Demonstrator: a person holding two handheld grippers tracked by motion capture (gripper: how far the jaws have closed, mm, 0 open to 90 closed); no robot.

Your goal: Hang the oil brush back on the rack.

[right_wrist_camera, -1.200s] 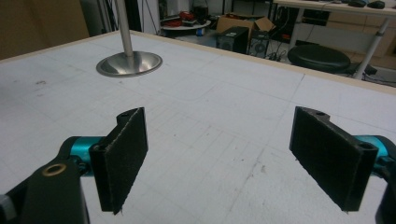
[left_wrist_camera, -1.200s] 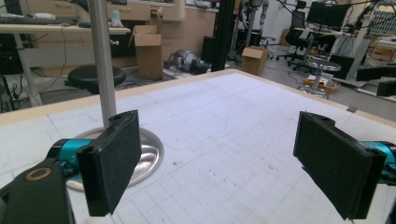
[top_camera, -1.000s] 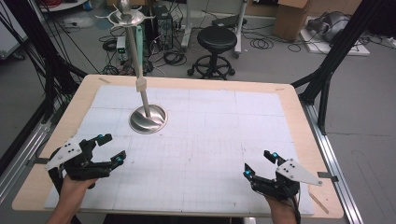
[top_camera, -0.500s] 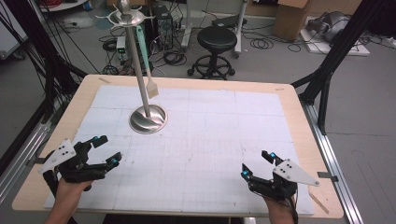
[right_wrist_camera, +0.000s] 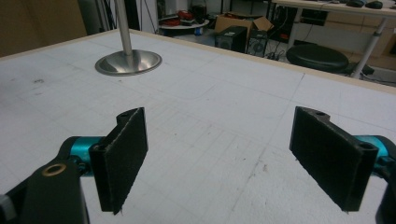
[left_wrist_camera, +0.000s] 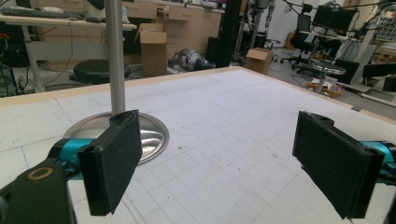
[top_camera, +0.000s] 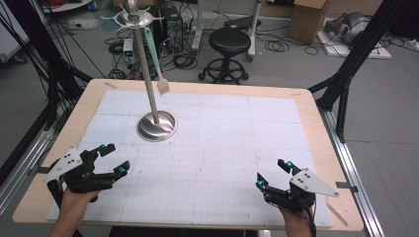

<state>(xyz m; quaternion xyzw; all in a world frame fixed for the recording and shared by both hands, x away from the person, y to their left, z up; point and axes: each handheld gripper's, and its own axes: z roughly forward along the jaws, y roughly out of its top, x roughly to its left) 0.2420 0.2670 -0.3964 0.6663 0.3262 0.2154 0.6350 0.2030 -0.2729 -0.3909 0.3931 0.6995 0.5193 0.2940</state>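
Observation:
A steel stand with a round base and tall pole rises at the table's back left; its base also shows in the left gripper view and the right gripper view. A pale green spatula hangs from the stand's top hooks, its blade off the table. My left gripper hovers at the front left, open with nothing between its jaws. Open as well, my right gripper sits at the front right, nothing between its pads.
A white gridded mat covers the wooden table. Beyond the far edge are a black stool, cables and cardboard boxes. Black frame struts stand at both sides.
My left gripper has drifted toward the front left edge. The hanging spatula has swung to the right. My right gripper has barely moved.

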